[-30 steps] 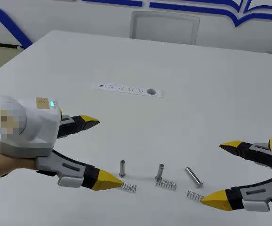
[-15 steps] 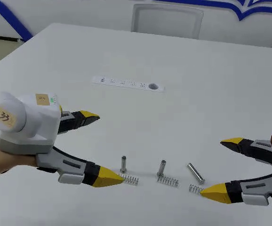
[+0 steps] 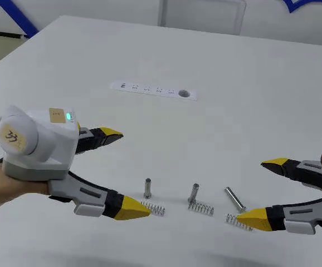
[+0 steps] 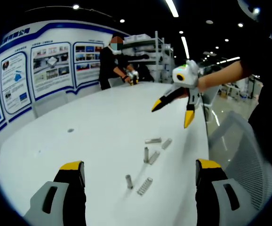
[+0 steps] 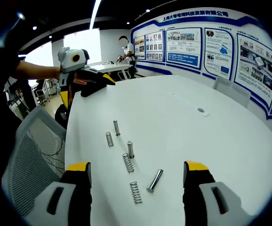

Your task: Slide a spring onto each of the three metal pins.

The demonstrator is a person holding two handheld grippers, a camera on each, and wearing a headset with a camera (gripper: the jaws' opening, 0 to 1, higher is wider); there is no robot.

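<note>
Left gripper (image 3: pixel 133 173), right gripper (image 3: pixel 252 188): both wide open, empty. Left pin (image 3: pixel 147 187), middle pin (image 3: pixel 194 192) stand on table (image 3: pixel 233 111); right pin (image 3: pixel 234 198) lies flat (may roll). 3 springs (image 3: pixel 200 208) lie just beside them. Hard pinch may shoot spring away; bump may tip standing pin.

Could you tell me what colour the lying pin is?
Lying pin: shiny silver, best in right gripper view.

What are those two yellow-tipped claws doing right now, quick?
Left yellow-tipped gripper: open, holding nothing.
Right yellow-tipped gripper: open, holding nothing.
</note>
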